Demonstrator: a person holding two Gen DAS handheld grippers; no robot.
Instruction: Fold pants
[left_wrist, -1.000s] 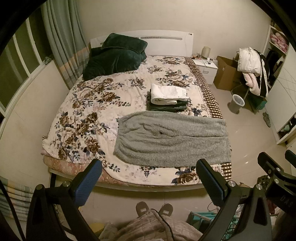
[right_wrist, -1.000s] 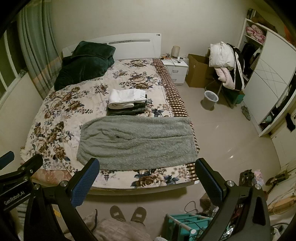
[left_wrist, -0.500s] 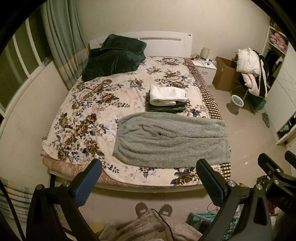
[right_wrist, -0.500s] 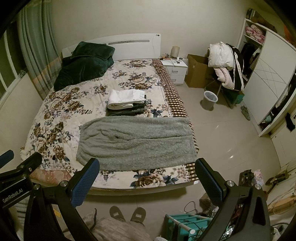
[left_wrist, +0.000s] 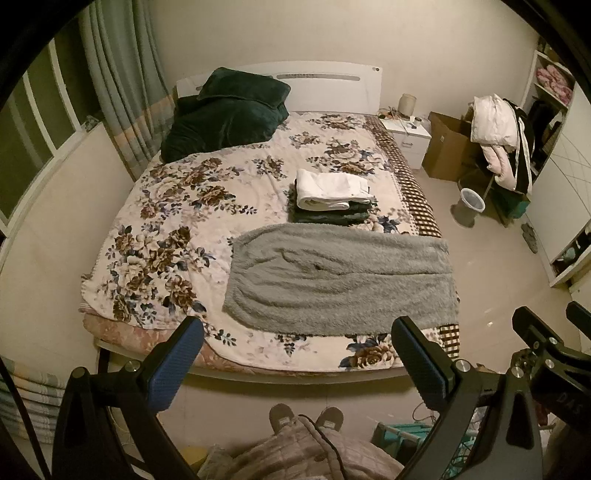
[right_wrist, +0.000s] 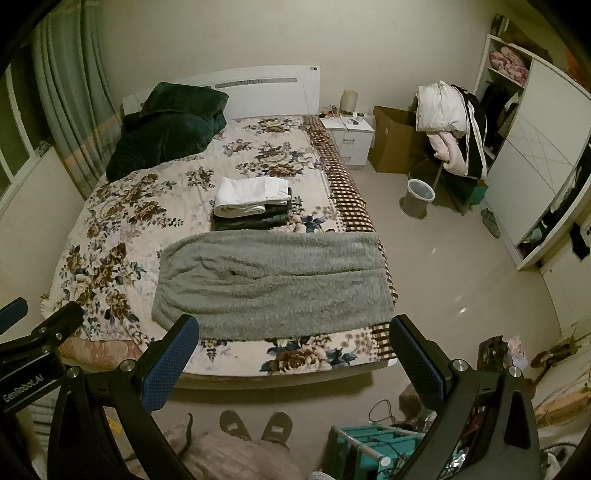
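Ahead of your spread jaws the grey pants (left_wrist: 340, 280) look thick, fuzzy and matt, a fleecy cloth; the floral blanket (left_wrist: 192, 221) under them is soft cloth with a dull sheen; beyond them the folded stack (left_wrist: 332, 195) is smooth white cloth over darker cloth. Your left gripper (left_wrist: 295, 365) and right gripper (right_wrist: 291, 363) have matt black frames with bright metal bolts; their finger pads (left_wrist: 173, 369) are blue with a dotted, grippy texture. The floor (right_wrist: 461, 266), right of the jaws, is glossy.

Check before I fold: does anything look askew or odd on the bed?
Little stands out. The fuzzy grey pants lie flat across the floral bedspread, with one small dark spot near their middle; I cannot tell whether it's a hole or a shadow.
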